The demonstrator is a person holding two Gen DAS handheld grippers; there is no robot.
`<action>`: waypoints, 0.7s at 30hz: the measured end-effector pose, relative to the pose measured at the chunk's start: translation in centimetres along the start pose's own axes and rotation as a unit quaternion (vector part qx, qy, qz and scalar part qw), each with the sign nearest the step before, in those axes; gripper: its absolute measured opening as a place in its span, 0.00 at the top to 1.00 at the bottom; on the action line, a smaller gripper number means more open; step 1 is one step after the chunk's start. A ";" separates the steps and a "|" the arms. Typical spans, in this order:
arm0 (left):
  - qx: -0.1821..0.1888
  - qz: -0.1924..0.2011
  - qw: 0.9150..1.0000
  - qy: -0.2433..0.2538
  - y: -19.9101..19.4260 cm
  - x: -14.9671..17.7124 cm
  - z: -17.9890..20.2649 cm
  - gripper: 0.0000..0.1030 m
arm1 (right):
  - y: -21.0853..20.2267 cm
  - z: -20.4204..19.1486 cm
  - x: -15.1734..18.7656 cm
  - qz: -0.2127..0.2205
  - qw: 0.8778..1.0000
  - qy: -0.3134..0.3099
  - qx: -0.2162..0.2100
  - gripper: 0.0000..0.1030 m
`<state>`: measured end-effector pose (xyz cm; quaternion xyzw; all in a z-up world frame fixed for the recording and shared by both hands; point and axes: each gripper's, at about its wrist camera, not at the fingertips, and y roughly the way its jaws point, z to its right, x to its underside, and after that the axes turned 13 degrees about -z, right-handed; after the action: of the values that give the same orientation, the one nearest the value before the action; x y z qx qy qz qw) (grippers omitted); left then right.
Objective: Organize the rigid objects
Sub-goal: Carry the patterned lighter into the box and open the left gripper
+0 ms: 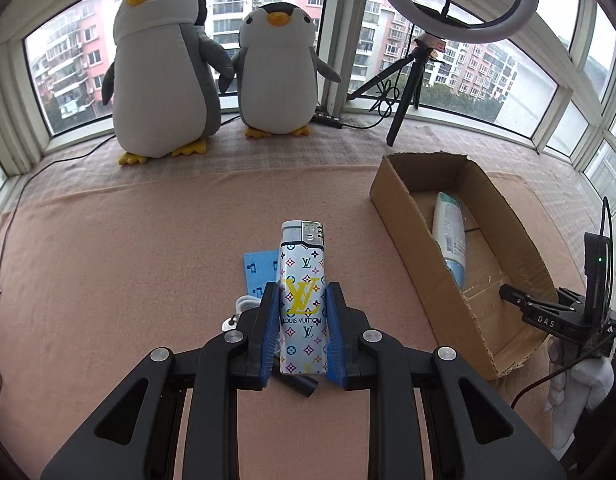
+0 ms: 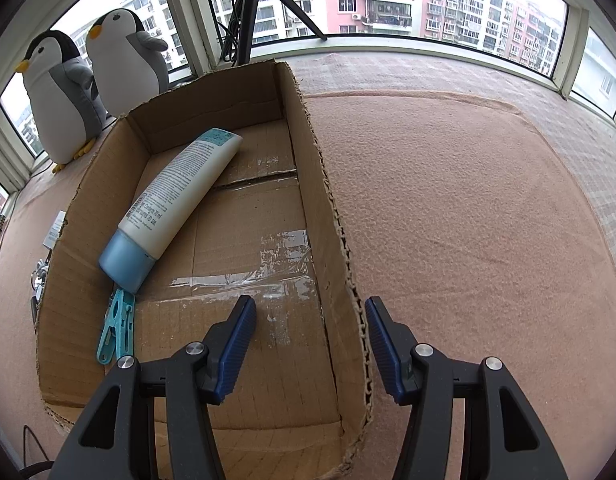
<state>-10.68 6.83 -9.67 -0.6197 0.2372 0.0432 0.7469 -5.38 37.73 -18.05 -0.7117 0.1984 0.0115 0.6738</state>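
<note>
Left gripper [image 1: 301, 320] clenched on upright lighter [image 1: 303, 300] above the blanket [image 1: 127, 260]; box [image 1: 392, 196] lies to its right, where released right gripper [image 2: 308, 344] straddles the box's right wall.

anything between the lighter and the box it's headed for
Nothing visible on the cloth between the lighter and the box. The box's near wall must be cleared, and a tube and clip already lie along one side inside.
</note>
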 end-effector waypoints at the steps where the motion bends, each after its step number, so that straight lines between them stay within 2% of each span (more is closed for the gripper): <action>1: 0.005 0.001 1.000 0.004 0.0 -0.3 0.7 0.79 | 0.0 0.0 0.0 0.000 1.000 0.000 0.000 0.49; 7: 0.030 0.006 0.999 0.035 0.6 -1.6 5.0 0.79 | 0.0 0.1 -0.1 0.001 1.000 0.000 0.000 0.49; 15: 0.054 -0.008 0.995 0.084 2.3 -2.1 10.6 0.79 | 0.0 0.2 -0.2 0.001 1.000 0.000 0.000 0.49; 21: 0.060 -0.015 0.993 0.102 3.2 -2.4 12.7 0.79 | 0.0 0.2 -0.1 0.001 1.000 0.001 0.000 0.49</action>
<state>-10.08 20.10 -10.08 -0.5781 0.3046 -0.0458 0.7556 -5.43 37.98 -17.99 -0.7117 0.1995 0.0117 0.6735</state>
